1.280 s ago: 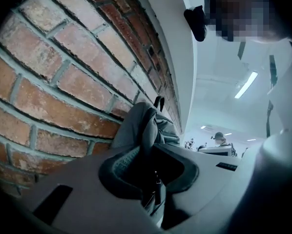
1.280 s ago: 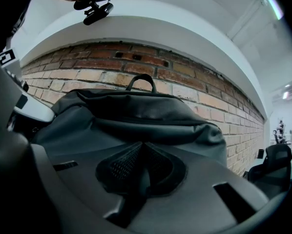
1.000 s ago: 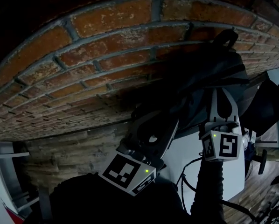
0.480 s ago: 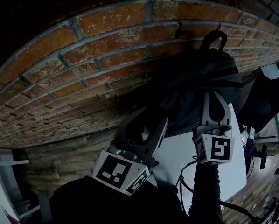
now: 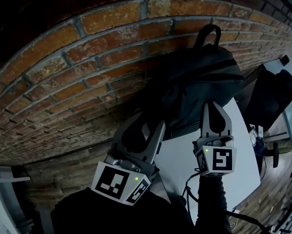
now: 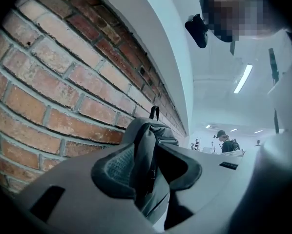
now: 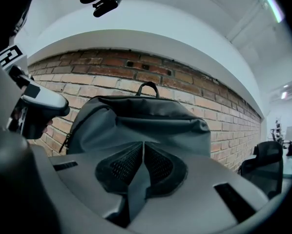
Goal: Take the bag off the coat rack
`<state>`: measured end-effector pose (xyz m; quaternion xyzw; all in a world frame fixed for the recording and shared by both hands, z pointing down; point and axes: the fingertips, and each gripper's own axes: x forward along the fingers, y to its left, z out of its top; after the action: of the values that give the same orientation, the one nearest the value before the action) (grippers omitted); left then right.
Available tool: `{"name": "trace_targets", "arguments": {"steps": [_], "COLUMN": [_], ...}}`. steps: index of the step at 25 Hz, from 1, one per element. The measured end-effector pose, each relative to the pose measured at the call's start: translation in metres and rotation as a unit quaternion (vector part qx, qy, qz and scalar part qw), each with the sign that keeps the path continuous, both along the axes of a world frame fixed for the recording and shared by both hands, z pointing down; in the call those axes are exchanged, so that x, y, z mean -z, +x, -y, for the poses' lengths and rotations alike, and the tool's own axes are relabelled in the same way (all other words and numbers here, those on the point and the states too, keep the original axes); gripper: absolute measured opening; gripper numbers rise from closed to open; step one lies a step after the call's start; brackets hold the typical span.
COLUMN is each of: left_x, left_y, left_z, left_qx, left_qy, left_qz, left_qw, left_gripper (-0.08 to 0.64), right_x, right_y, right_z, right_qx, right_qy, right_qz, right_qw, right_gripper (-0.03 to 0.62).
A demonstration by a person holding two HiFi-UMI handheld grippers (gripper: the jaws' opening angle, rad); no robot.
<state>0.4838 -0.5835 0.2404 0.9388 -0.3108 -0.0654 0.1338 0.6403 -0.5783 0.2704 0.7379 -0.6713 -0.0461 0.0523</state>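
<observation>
A dark grey backpack (image 5: 199, 77) stands upright against the brick wall, its top handle (image 5: 208, 33) standing up in a loop; what bears it is hidden. My left gripper (image 5: 146, 126) is at the bag's lower left. Its jaws have just been opening and now stand open. In the left gripper view the bag's (image 6: 158, 133) side edge shows in the gap of the left gripper (image 6: 151, 167), with neither pad pressing on it. My right gripper (image 5: 213, 105) points at the bag's lower front and is shut. In the right gripper view the right gripper (image 7: 143, 145) has its pads together, with the bag (image 7: 141, 123) beyond them.
The brick wall (image 5: 87, 48) fills the left and top. A white table (image 5: 234, 165) lies under the bag, with cables (image 5: 195, 191) hanging beneath it. A black office chair (image 5: 270, 99) stands to the right. A person (image 6: 227, 141) stands far off in the room.
The left gripper's jaws have spread wider. Both grippers have drawn back a little from the bag, and the view has swung so that more of the bag and its handle shows.
</observation>
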Motion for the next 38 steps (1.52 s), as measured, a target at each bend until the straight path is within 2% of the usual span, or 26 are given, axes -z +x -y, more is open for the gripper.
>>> {"name": "trace_targets", "arguments": {"steps": [3, 6, 9, 11, 16, 19, 22, 26, 29, 32, 38], "left_x": [0.002, 0.003, 0.007, 0.011, 0.025, 0.022, 0.017, 0.019, 0.018, 0.020, 0.023], "left_y": [-0.004, -0.004, -0.006, -0.008, -0.003, -0.007, -0.008, -0.006, -0.004, -0.002, -0.002], "left_z": [-0.011, -0.026, -0.043, -0.057, -0.088, -0.105, -0.118, -0.127, -0.130, -0.132, -0.130], "left_qx": [0.006, 0.004, -0.001, -0.006, -0.004, 0.006, 0.009, 0.010, 0.007, 0.006, 0.002], "left_qy": [0.009, 0.013, 0.015, 0.021, 0.076, 0.109, 0.109, 0.122, 0.127, 0.109, 0.108], "left_qz": [-0.003, -0.007, -0.009, -0.007, 0.003, 0.018, 0.031, 0.043, 0.049, 0.037, 0.032], "left_qw": [0.9999, 0.9999, 0.9999, 0.9997, 0.9971, 0.9939, 0.9935, 0.9915, 0.9907, 0.9933, 0.9936], "left_gripper": [0.138, 0.134, 0.079, 0.013, 0.009, 0.009, 0.009, 0.009, 0.009, 0.010, 0.009], "right_x": [-0.013, -0.007, 0.008, 0.018, 0.037, 0.042, 0.041, 0.035, 0.039, 0.043, 0.049], "right_y": [-0.013, -0.036, -0.058, -0.070, -0.084, -0.095, -0.100, -0.104, -0.108, -0.111, -0.113], "right_z": [-0.021, -0.043, -0.068, -0.085, -0.119, -0.134, -0.150, -0.159, -0.157, -0.156, -0.152], "right_qx": [0.008, 0.030, 0.046, 0.053, 0.058, 0.051, 0.050, 0.044, 0.047, 0.049, 0.050], "right_qy": [-0.015, -0.004, 0.010, 0.018, 0.036, 0.053, 0.057, 0.041, 0.051, 0.055, 0.062], "right_qz": [0.028, 0.044, 0.050, 0.054, 0.040, 0.046, 0.052, 0.045, 0.041, 0.045, 0.043], "right_qw": [0.999, 0.999, 0.998, 0.997, 0.997, 0.996, 0.996, 0.997, 0.997, 0.996, 0.996], "right_gripper": [0.017, 0.017, 0.017, 0.017, 0.017, 0.017, 0.017, 0.017, 0.015, 0.008, 0.006]}}
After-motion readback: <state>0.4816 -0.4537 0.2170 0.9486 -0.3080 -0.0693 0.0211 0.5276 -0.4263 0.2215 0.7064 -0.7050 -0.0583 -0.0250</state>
